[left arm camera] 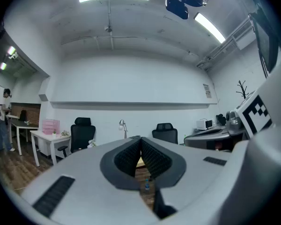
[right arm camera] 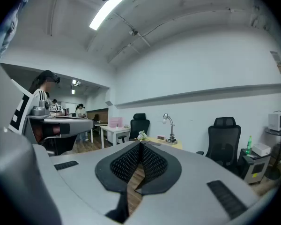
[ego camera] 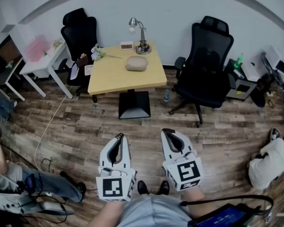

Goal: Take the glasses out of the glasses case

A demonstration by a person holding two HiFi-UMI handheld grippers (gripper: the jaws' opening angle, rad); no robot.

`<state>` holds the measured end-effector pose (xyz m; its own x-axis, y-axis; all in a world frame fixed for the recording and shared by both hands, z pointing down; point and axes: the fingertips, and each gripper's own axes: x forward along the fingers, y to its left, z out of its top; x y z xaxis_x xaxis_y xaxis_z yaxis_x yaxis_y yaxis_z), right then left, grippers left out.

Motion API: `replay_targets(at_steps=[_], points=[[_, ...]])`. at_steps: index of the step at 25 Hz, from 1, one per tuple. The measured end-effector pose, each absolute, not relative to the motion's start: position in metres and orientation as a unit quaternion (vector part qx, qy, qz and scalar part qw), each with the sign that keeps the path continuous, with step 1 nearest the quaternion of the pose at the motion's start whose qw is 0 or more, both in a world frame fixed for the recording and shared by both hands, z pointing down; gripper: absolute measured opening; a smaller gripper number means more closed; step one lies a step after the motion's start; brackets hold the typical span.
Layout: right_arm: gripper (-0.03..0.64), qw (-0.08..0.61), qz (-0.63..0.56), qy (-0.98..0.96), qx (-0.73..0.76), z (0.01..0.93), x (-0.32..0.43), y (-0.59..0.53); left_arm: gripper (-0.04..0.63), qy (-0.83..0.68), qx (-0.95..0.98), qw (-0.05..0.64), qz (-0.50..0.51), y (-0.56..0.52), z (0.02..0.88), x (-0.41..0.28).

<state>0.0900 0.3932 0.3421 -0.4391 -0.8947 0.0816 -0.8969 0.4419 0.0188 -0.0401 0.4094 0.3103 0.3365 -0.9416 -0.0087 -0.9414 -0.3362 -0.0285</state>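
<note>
Both tongs closed, glasses case well beyond.

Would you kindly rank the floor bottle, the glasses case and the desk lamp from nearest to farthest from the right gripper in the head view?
From the right gripper:
1. Bottle, on the floor beside the table.
2. Glasses case, around the table's middle.
3. Desk lamp, at the table's far edge.
</note>
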Motion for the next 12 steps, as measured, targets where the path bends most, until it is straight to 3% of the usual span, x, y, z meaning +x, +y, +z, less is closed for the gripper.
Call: replay_targets(at_steps=[12], points=[[0.015, 0.032, 0.004, -0.846, 0.532, 0.336, 0.072, 0.384, 0.006, 0.569, -0.822, 0.021, 0.01, 0.397, 0.303, -0.057]])
